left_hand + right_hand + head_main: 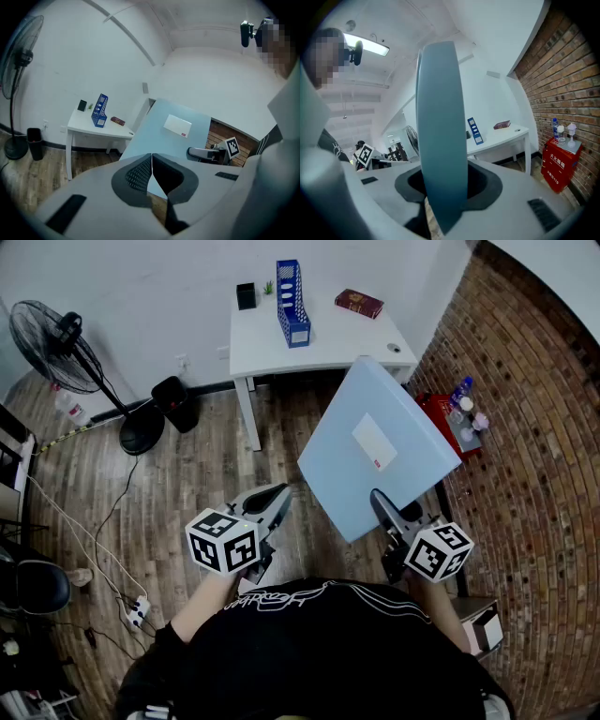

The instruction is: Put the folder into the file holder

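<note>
**ITEM:** folder (375, 451). Pale blue, flat, broad spine, white label (374, 442) on face.

**LOC.:** In air, well short of desk (328, 343), off its front right corner. Tilted, top corner toward desk. Nowhere near holder (292, 303) yet. Holder blue, upright, at back middle of desk.

**GRIP:**
- R gripper (380, 498) clamped on folder edge farthest from desk. Jaws part-way apart, spread by folder thickness, pads on both faces.
- L gripper (277, 498) just beside folder's near left edge, apparently not touching. Jaws together, nothing btwn.

**HANDLING (est.):**
- Stiff board: no sag or bend despite single-edge hold.
- Prob. light, contents unknown.
- Smooth cover, likely slippery in pads.
- Long overhang beyond grip, so apt to pivot or swing.
- Not fragile; corners prone to catching on holder rim.

**HOLD PT (est.):**
- Current edge grip adequate for carry.
- For insertion, better kept at the trailing edge, spine or narrow side leading into slot.
- L gripper free to steady opp. edge or brace holder vs. tipping.
</note>
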Available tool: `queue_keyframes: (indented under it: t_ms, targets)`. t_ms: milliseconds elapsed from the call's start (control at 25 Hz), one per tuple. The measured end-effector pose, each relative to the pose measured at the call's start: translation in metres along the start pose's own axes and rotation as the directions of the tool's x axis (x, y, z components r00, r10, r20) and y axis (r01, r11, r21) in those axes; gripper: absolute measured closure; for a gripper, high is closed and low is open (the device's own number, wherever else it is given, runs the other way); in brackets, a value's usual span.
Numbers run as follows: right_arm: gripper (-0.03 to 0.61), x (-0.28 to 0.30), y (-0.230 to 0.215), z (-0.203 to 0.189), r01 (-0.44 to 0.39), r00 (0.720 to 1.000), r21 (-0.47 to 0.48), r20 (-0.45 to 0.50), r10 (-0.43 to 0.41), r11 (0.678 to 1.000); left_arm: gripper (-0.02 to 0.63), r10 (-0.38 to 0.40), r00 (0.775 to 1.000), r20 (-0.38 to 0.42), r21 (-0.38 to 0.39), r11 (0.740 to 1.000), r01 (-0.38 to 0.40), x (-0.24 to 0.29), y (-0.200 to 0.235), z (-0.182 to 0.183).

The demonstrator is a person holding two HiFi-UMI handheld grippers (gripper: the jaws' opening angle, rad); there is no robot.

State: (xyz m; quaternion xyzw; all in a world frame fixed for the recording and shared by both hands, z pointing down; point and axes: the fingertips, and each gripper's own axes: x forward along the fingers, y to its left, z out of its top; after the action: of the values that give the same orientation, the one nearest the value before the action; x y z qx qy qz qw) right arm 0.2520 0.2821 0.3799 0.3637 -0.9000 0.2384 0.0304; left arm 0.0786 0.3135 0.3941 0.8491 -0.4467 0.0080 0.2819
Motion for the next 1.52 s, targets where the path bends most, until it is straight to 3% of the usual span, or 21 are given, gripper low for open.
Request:
queue_keyframes:
  t_ms: [880, 1200, 1520]
  targets:
    - [0.419, 0.029, 0.016, -0.005, 0.015, 0.999, 0.033, 0.050, -0.017, 0.999, 0.581, 0.007, 1.000, 0.009, 0.025, 1.000, -0.007, -0.028, 0.034, 0.002]
    - [0.419, 0.073, -0.010, 0.011, -0.011, 0.998, 0.055, 0.061, 0.008, 0.998, 0.581, 0.045, 0.999, 0.006, 0.033, 0.998, -0.046, -0.003, 0.065, 0.021]
    - [0.419, 0.147, -0.060, 0.037, -0.059, 0.998, 0.073, 0.035, 0.057, 0.996, 0.581, 0.100, 0.995, -0.020, 0.015, 0.995, -0.100, 0.054, 0.116, 0.055]
